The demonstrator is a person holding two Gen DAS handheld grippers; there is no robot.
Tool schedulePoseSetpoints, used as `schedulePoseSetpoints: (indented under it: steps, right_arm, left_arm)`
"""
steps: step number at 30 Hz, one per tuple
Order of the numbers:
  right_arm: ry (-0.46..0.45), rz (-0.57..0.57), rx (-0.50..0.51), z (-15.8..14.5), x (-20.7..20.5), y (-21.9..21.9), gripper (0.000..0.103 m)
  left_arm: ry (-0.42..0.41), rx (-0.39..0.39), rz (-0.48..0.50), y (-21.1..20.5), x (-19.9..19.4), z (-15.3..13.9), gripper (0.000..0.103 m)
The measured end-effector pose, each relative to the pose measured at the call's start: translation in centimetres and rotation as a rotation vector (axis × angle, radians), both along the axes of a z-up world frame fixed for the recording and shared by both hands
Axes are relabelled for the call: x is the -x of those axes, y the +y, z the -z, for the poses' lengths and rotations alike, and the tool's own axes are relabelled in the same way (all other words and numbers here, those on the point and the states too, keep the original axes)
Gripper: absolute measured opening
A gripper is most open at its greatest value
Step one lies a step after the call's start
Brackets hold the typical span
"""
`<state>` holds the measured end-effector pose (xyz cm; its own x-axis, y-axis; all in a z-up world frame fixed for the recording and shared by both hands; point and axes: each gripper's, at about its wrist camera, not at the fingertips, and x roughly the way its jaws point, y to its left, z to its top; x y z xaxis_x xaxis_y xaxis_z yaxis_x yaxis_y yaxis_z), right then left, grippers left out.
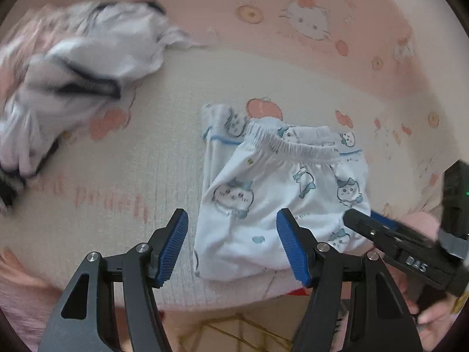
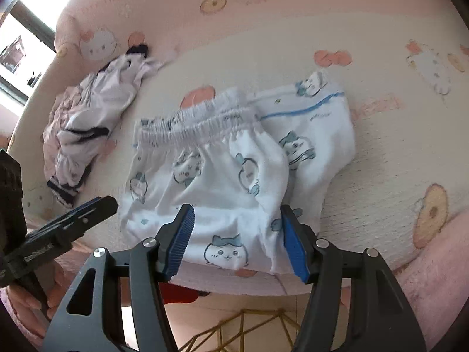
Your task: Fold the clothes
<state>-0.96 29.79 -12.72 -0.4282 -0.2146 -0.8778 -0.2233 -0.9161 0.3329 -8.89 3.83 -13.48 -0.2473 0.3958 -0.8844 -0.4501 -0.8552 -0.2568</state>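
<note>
While both my tongs hang open and empty, the folded shorts (image 2: 234,173) lie on the bed (image 2: 381,152), waistband away from me; right tongs (image 2: 236,240) straddle their near hem, left tongs (image 1: 233,246) hover beside.

Bare sheet (image 1: 164,152) lies open between the folded printed shorts (image 1: 281,193) and a crumpled white garment (image 1: 73,73) at far left.

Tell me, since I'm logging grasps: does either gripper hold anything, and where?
Nothing is held. The left gripper and right gripper are open above the folded shorts, pads clear of the cloth.
</note>
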Motion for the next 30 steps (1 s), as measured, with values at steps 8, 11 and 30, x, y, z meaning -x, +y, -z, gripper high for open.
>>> schedulePoseSetpoints:
  steps: [8, 11, 30]
  right_arm:
    - [-0.081, -0.115, -0.237, 1.8, -0.1, -1.3, 0.067]
    - [-0.128, -0.11, -0.239, 3.0, -0.6, -0.2, 0.072]
    - [-0.085, 0.101, -0.244, -0.2, -3.1, 5.4, 0.074]
  left_arm:
    - [0.047, 0.069, 0.136, 4.5, -0.3, 3.3, 0.066]
    - [0.086, 0.138, 0.187, 4.9, -0.6, 3.9, 0.065]
    - [-0.061, 0.174, 0.065, 2.1, 0.9, 4.4, 0.064]
